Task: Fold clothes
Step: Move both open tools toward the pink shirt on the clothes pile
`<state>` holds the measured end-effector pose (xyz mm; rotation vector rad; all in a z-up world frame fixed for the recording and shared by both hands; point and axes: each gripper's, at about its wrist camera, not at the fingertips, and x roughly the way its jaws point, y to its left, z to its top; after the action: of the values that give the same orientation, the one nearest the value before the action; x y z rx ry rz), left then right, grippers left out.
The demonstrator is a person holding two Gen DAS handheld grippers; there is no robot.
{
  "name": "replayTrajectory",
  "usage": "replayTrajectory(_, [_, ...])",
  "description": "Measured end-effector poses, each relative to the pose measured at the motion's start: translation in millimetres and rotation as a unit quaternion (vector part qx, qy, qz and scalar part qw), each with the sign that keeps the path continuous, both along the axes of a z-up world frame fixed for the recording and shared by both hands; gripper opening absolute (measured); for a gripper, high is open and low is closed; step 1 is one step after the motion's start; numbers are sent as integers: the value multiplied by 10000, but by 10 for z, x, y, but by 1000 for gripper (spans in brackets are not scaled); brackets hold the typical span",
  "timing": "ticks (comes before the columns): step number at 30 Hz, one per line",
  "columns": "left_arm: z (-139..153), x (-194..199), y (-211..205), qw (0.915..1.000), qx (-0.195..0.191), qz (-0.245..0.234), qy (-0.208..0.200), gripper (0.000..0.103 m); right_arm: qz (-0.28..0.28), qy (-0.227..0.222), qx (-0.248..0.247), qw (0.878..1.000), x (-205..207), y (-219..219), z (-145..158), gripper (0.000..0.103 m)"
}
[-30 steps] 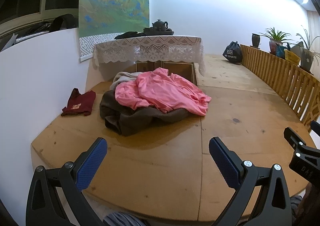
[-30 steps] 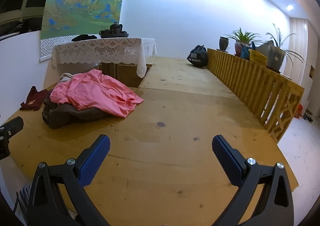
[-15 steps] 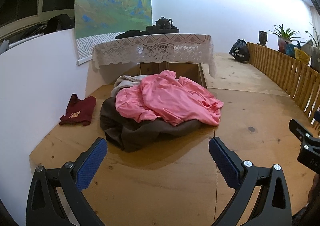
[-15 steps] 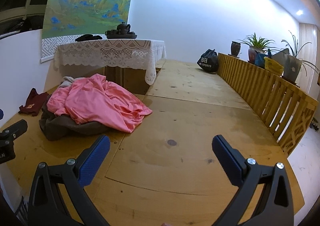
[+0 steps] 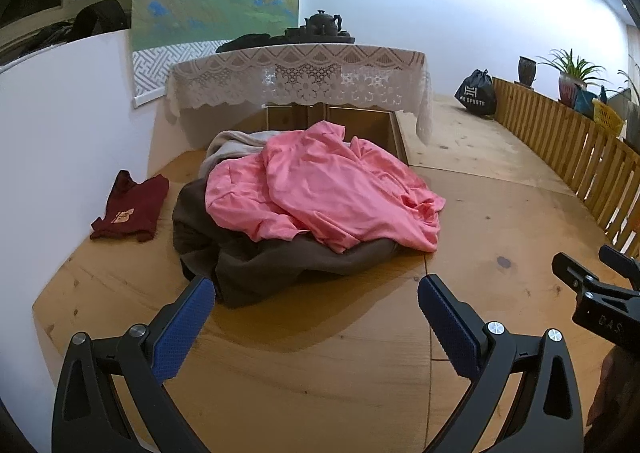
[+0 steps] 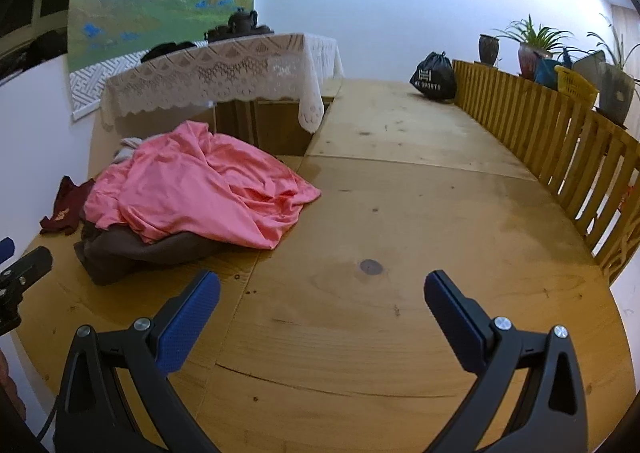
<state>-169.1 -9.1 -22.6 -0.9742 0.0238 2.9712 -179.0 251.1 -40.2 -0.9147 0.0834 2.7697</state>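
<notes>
Pile of crumpled clothes seen on wooden platform (image 5: 328,365), left of centre: pink shirt (image 5: 320,189) draped over dark brown garment (image 5: 256,265), grey piece (image 5: 236,143) tucked behind. Maroon shirt (image 5: 134,205) laid flat near wall, looks roughly folded. Pile left to fold. Fabrics soft, limp, wrinkled. Left gripper (image 5: 316,293) spread apart, empty, near pile edge. Right gripper (image 6: 322,291) spread apart, empty, over bare wood.
</notes>
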Motion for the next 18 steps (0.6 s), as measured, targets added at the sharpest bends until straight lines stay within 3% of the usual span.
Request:
replayTrajectory(6, [-32, -161, -36, 9995, -207, 212, 68, 103, 43, -246, 214, 9995, -249, 45, -117, 103])
replayTrajectory(9, [-53, -258, -91, 9999, -10, 122, 33, 103, 21, -219, 81, 9997, -312, 119, -127, 103])
replayTrajectory(14, [-75, -421, -100, 9999, -38, 136, -49, 103, 2, -262, -212, 9994, -486, 227, -182, 103])
replayTrajectory(18, [-81, -553, -103, 9997, -153, 205, -67, 103, -14, -345, 95, 9994, -665, 183, -211, 103])
